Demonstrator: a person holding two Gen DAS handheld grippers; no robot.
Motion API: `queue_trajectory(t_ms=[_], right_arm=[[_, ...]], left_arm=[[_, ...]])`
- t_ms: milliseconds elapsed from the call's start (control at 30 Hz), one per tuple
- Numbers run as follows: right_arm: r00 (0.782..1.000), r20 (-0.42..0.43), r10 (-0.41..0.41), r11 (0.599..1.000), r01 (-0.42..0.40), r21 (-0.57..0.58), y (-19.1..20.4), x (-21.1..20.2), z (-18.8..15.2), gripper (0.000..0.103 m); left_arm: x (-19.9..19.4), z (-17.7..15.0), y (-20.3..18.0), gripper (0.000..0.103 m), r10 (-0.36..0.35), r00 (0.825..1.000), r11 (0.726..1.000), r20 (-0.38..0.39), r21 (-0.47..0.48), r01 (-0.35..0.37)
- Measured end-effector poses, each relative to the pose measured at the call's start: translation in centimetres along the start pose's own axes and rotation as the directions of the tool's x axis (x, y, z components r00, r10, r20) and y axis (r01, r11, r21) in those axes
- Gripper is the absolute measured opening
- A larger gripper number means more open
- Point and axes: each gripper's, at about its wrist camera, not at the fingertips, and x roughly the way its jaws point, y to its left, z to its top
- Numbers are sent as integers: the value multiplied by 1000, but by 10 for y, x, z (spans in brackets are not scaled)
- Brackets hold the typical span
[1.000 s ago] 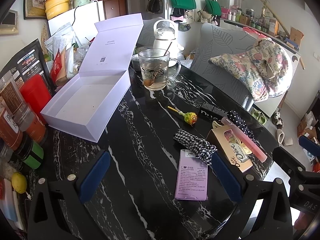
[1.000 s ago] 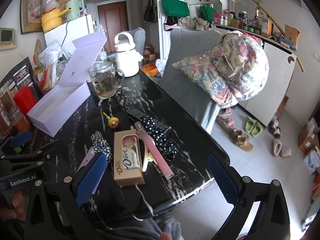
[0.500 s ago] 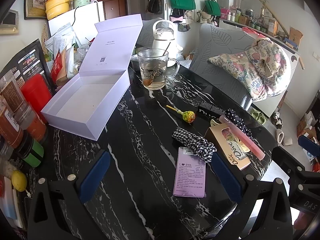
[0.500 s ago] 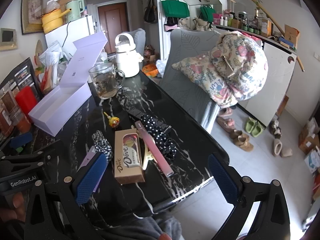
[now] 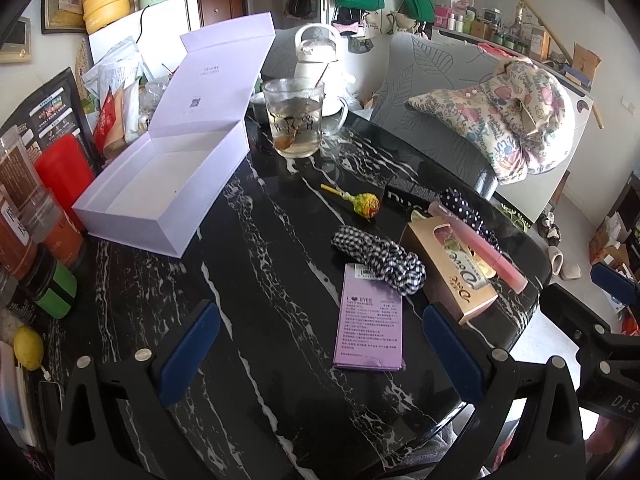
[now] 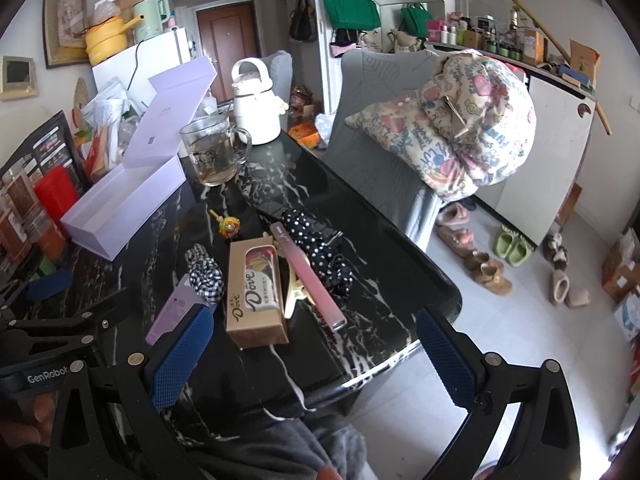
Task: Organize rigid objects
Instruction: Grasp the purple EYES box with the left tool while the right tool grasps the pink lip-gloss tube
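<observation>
Left gripper [image 5: 320, 344]: fingers spread wide, nothing between them, hovering over the black marble table [image 5: 248, 264]. Purple card [image 5: 370, 322] lies flat just ahead, between the fingertips' lines, nearer the right pad. Checked scrunchie [image 5: 380, 258] overlaps the card's far end. Right of that, Dove box [image 5: 452, 270] on its side, with a pink tube [image 5: 476, 246] lying along its far edge and a polka-dot scrunchie [image 5: 468, 210] beyond. Lollipop [image 5: 362, 202] sits mid-table, a small black box [image 5: 408, 194] just right of it. Further out: glass mug [image 5: 298, 120] with a spoon in it, white kettle [image 5: 316, 68] behind. Open lilac box [image 5: 168, 184] far left, lid up, interior empty. Jars and a red can [image 5: 60, 172] crowd the left edge.

Right gripper [image 6: 316, 356]: also wide, empty, held near the table's near-right corner, right pad out over the floor. Its left pad [image 6: 182, 354] covers the purple card's near end. Dove box just ahead of that pad, pink tube diagonal beside it, a gold clip [image 6: 294, 296] showing between them. Polka-dot scrunchie touches the tube's far side. Lilac box well off to the far left. Grey chair [image 6: 384, 120] with a patterned cushion [image 6: 460, 120] on the far side of the table.
</observation>
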Motion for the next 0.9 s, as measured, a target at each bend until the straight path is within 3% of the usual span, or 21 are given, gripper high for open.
queue_trajectory(t_ms=[367, 667, 900], right_arm=[[998, -42, 36, 999, -36, 11, -10, 16, -15, 103], [996, -55, 74, 997, -73, 21, -17, 29, -15, 103], [995, -55, 80, 997, -79, 27, -22, 40, -9, 103]], left_arm=[[28, -14, -13, 103, -42, 996, 999, -80, 12, 43], [50, -12, -21, 103, -66, 993, 998, -102, 18, 68], [64, -8, -22, 88, -59, 991, 998, -122, 17, 62]])
